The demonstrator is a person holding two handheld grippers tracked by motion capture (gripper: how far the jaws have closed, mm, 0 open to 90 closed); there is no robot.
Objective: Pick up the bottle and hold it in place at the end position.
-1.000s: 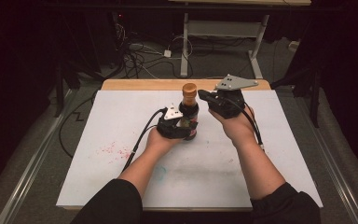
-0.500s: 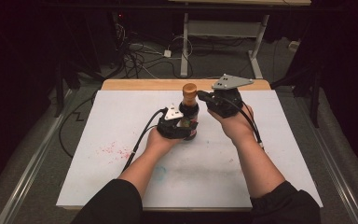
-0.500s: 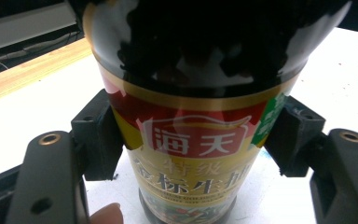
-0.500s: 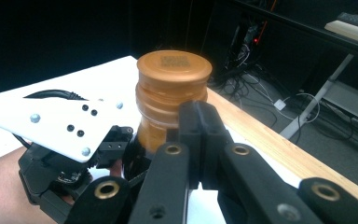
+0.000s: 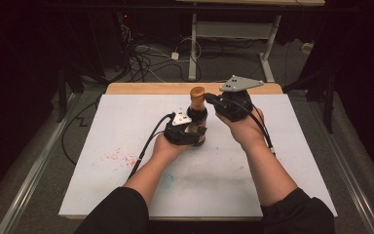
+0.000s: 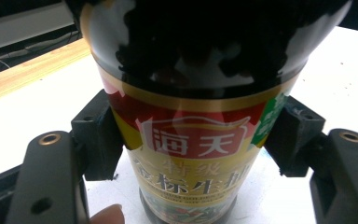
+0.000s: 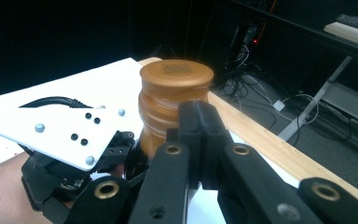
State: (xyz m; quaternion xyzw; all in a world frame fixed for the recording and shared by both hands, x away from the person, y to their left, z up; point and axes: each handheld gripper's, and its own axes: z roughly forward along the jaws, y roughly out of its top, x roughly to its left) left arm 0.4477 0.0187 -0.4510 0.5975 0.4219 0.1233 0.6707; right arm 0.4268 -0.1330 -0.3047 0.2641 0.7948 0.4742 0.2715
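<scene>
A dark soy sauce bottle with a brown cap stands upright on the white table sheet. My left gripper is shut on the bottle's body. In the left gripper view its pads press both sides of the red and gold label. My right gripper comes in from the right at cap height. In the right gripper view its jaws are closed together, tips against the side of the cap, nothing between them.
A wooden strip runs along the table's far edge. Red stains mark the sheet at the left. Cables and a desk frame lie on the floor beyond. The left gripper's white plate sits beside the bottle.
</scene>
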